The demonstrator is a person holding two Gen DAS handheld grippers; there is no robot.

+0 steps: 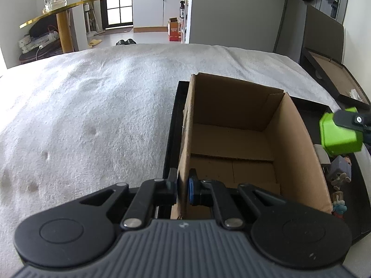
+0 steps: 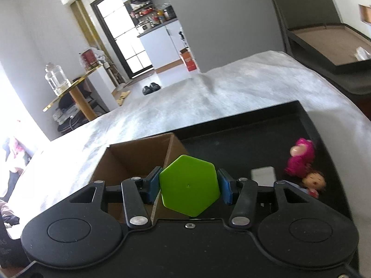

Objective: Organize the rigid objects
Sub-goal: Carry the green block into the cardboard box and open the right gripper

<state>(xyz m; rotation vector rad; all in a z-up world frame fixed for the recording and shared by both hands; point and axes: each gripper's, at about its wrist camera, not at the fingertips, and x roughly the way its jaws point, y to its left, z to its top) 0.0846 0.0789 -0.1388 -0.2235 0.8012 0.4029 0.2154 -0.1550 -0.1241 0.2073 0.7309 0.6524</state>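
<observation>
An open cardboard box (image 1: 234, 139) stands in a black tray (image 1: 171, 125) on a white towel-covered surface. My left gripper (image 1: 182, 188) is shut on the box's near left wall. My right gripper (image 2: 189, 186) is shut on a green hexagonal block (image 2: 189, 185) and holds it above the tray, beside the box's right wall (image 2: 171, 153). The block also shows in the left wrist view (image 1: 339, 135) at the right edge. The box is empty inside.
Small toys lie in the tray right of the box: a pink figure (image 2: 300, 155), a doll head (image 2: 314, 180), a white block (image 2: 263, 173), and grey and blue figures (image 1: 340, 173). A second dark tray (image 2: 329, 44) sits far right.
</observation>
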